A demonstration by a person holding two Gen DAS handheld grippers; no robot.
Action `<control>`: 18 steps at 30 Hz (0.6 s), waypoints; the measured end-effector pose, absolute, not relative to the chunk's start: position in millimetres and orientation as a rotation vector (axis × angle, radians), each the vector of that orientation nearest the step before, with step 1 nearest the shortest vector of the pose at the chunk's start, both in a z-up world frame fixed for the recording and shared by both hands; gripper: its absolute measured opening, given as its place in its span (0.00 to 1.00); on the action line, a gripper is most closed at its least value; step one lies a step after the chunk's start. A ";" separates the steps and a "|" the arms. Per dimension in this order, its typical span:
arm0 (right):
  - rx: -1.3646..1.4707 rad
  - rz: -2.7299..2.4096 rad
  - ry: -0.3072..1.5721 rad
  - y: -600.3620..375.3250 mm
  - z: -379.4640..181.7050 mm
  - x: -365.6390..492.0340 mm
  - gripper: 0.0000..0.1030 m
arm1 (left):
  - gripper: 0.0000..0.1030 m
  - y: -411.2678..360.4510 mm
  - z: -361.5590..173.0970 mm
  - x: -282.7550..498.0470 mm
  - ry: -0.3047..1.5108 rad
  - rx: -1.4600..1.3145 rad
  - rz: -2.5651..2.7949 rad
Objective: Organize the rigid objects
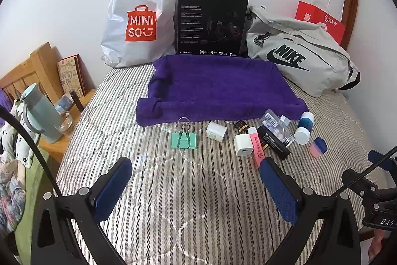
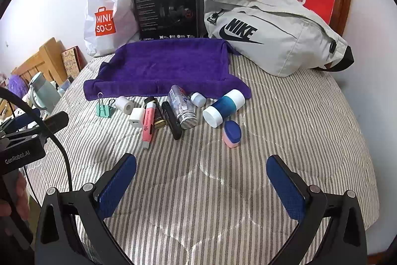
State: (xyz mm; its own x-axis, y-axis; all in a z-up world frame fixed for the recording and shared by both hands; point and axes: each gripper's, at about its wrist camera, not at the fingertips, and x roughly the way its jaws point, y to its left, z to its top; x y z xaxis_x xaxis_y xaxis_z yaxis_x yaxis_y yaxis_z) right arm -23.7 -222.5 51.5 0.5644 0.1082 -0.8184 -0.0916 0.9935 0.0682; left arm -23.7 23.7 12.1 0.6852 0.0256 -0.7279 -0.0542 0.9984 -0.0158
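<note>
**Both grippers empty, nothing picked yet**

The left gripper [image 1: 196, 180] hangs over the striped bed [image 1: 173, 203] with its fingers [image 1: 114, 185] spread wide and nothing between them. The right gripper [image 2: 201, 180] matches it: fingers [image 2: 285, 185] released, empty, well short of the clutter. I judge the task has not begun; this looks like the approach before a first grasp.

The small items lie in a loose row on the bed just in front of the purple towel [image 2: 168, 63], which is bare and seems the likely place to set them. Nearest the left gripper is the pink highlighter [image 1: 256, 145], its long axis running roughly toward the camera, the near end almost at the right finger. Beside it sit the white charger cube [image 1: 243, 145] and the black stick-shaped device [image 1: 273, 142], lying obliquely. The green binder clip [image 1: 184, 138] lies apart to the left, handles pointing toward the towel.

For the right gripper, the blue-and-white bottle [image 2: 224, 107] lies on its side, axis slanting, cap toward the camera; the pink-and-blue case [image 2: 232, 133] is closest. A next move calls for lowering, straddling one item across its short width, then closing.
</note>
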 end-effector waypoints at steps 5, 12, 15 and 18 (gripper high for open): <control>0.020 0.120 0.966 -223.0 51.3 -21.1 1.00 | 1.00 26.6 9.2 -16.1 0.820 -0.040 0.047; 0.029 0.110 0.973 -228.7 48.2 -13.1 1.00 | 1.00 42.4 -9.9 1.5 0.844 -0.084 0.040; 0.030 0.101 0.984 -232.9 44.0 -7.2 1.00 | 1.00 48.2 -22.4 12.2 0.862 -0.079 0.067; 0.018 0.088 0.991 -235.5 39.6 -2.1 1.00 | 1.00 51.9 -38.0 24.8 0.885 -0.061 0.083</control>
